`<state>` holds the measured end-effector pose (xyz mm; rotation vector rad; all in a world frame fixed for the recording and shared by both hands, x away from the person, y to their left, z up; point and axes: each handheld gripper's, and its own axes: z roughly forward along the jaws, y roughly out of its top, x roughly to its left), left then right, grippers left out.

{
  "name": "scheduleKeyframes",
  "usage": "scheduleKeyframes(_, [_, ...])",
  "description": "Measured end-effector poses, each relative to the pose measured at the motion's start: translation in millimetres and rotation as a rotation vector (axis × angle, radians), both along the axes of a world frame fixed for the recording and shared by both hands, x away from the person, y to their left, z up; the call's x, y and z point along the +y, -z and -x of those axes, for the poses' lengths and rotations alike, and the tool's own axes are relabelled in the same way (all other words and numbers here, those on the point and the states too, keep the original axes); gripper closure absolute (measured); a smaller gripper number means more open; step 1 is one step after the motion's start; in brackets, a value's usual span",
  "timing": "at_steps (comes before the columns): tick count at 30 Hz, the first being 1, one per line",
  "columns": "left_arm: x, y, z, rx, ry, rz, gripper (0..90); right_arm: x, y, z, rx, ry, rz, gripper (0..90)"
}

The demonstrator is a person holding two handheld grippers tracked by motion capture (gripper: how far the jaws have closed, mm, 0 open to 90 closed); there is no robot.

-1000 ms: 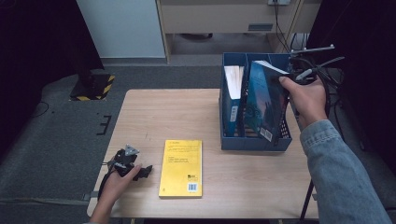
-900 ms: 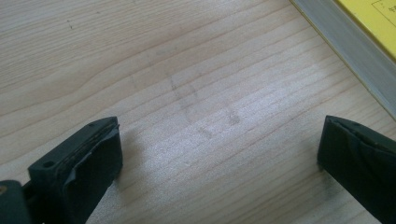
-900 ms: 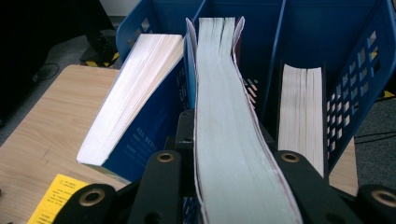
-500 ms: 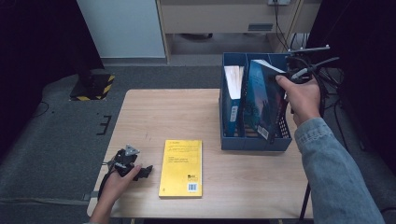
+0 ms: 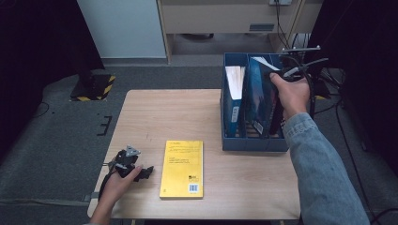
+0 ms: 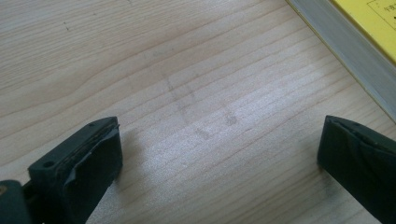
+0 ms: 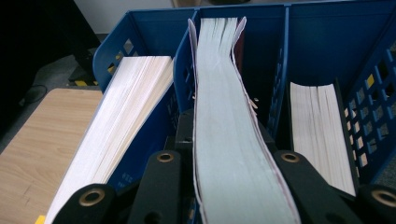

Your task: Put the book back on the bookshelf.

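A blue three-slot file rack stands at the table's right. My right gripper is above it, shut on a dark blue book that stands tilted in the middle slot. In the right gripper view the jaws clamp that book's pale page edge, my right gripper over the rack. A yellow book lies flat near the front edge. My left gripper rests open on the wood just left of it. In the left gripper view my left gripper has bare table between its jaws, with the yellow book at the upper right.
A white-paged book fills the rack's left slot and another book stands in the right slot. The wooden table has bare room at its middle and back left. Cables hang behind the rack.
My right hand has shifted a little left and down with the dark blue book, which now stands straighter in the middle slot. The left gripper has stayed put.
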<state>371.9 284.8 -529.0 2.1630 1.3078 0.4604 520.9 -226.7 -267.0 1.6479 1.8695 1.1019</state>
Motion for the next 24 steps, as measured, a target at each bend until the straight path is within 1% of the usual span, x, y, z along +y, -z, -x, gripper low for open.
scheduleKeyframes(4, [-0.1,0.0,-0.2,0.001,0.001,-0.001,0.0,3.0,4.1,-4.8,-0.007,0.012,-0.003,73.0])
scheduleKeyframes(8, [-0.2,0.0,-0.3,0.0,0.001,0.0,0.0,4.3,8.5,-8.7,-0.012,0.02,-0.016,73.0])
scheduleKeyframes(14, [-0.1,0.1,-0.4,0.0,0.004,0.0,0.0,6.9,11.7,-11.7,-0.016,0.019,-0.011,73.0])
scheduleKeyframes(18, [-0.3,0.2,-0.3,-0.002,0.004,0.001,0.0,7.8,16.8,-12.7,-0.021,0.027,-0.012,73.0])
scheduleKeyframes(24, [-0.6,0.1,-0.5,-0.001,0.003,0.0,0.0,9.8,25.2,-15.1,-0.015,0.019,-0.005,72.9])
